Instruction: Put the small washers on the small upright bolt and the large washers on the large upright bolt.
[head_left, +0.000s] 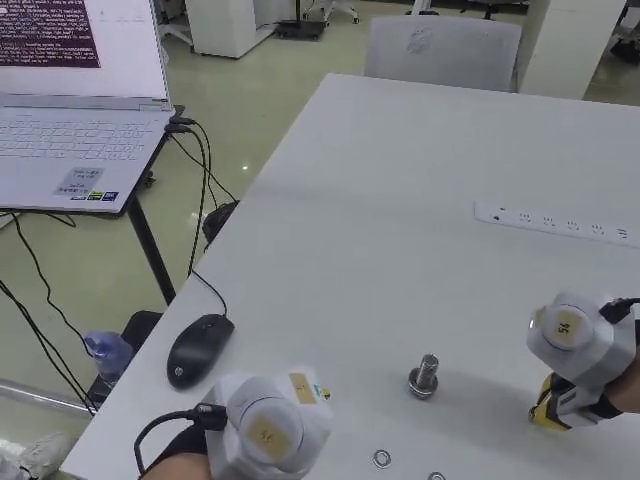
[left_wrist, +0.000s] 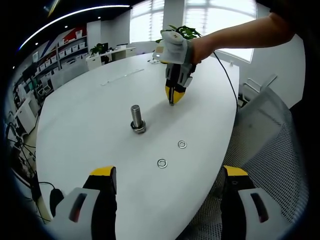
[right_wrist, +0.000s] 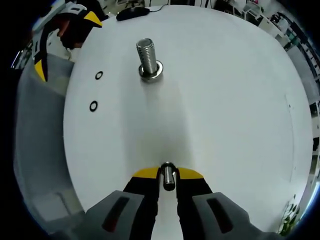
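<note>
A large steel bolt (head_left: 423, 375) (left_wrist: 136, 119) (right_wrist: 148, 60) stands upright on the white table (head_left: 400, 220), with a ring at its base. Two small washers (head_left: 381, 459) (left_wrist: 182, 144) (right_wrist: 99, 75) lie flat close to the near edge, the second one (left_wrist: 161, 163) (right_wrist: 93, 106) beside the first. My right gripper (right_wrist: 168, 175) (head_left: 548, 408) (left_wrist: 172, 97) is shut on a small bolt (right_wrist: 168, 181), tips down at the table, right of the large bolt. My left gripper (left_wrist: 167, 185) (head_left: 270, 430) hangs open over the near table edge, jaws wide apart and holding nothing.
A black mouse (head_left: 200, 348) lies at the table's left edge. A white power strip (head_left: 555, 222) runs along the far right. A laptop (head_left: 80, 130) sits on a side stand to the left, cables hanging. A grey chair (head_left: 440, 50) stands at the far end.
</note>
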